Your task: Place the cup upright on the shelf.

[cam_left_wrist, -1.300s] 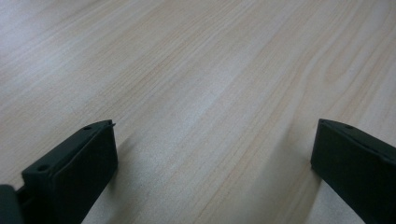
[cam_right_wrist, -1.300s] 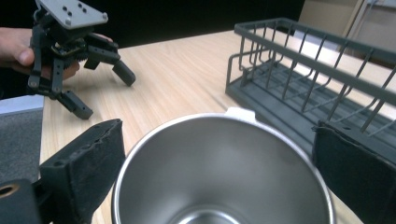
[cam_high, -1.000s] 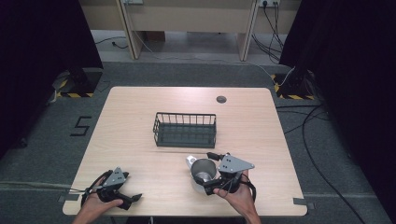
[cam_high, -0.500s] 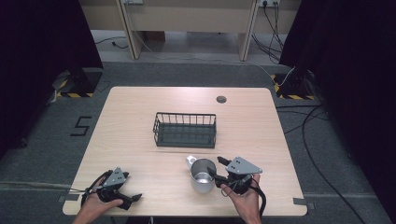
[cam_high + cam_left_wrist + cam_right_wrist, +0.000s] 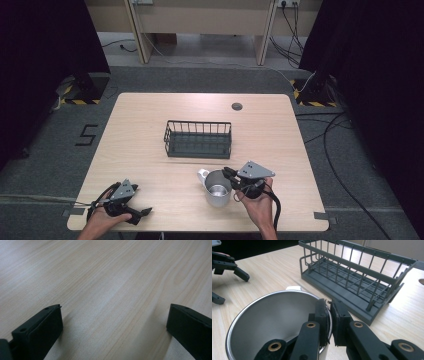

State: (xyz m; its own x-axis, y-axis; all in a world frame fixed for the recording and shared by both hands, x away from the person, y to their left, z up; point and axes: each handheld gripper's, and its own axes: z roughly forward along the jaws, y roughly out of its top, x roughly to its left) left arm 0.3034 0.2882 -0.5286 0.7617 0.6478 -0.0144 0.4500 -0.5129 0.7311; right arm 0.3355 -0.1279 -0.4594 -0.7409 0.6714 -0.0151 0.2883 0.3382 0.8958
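Note:
A steel cup (image 5: 217, 190) with a small handle stands upright on the wooden table (image 5: 150, 115), near the front, right of centre. My right gripper (image 5: 228, 173) comes at it from the right and is shut on its rim. In the right gripper view one jaw sits inside the cup (image 5: 274, 317) and the other outside, with the right gripper (image 5: 329, 305) pinching the wall. My left gripper (image 5: 141, 215) rests low at the front left, jaws wide apart. In the left gripper view, the left gripper (image 5: 113, 322) holds only bare wood between its jaws.
A dark wire basket (image 5: 198, 123) stands empty at the table's centre, just behind the cup; its front rim (image 5: 352, 263) is close ahead of the right gripper. A round cable hole (image 5: 236, 106) lies at the back right. The front edge is close to both hands.
The right gripper drew back to the right of the cup half a second ago, then came in again and closed on its rim. The left gripper has stayed put.

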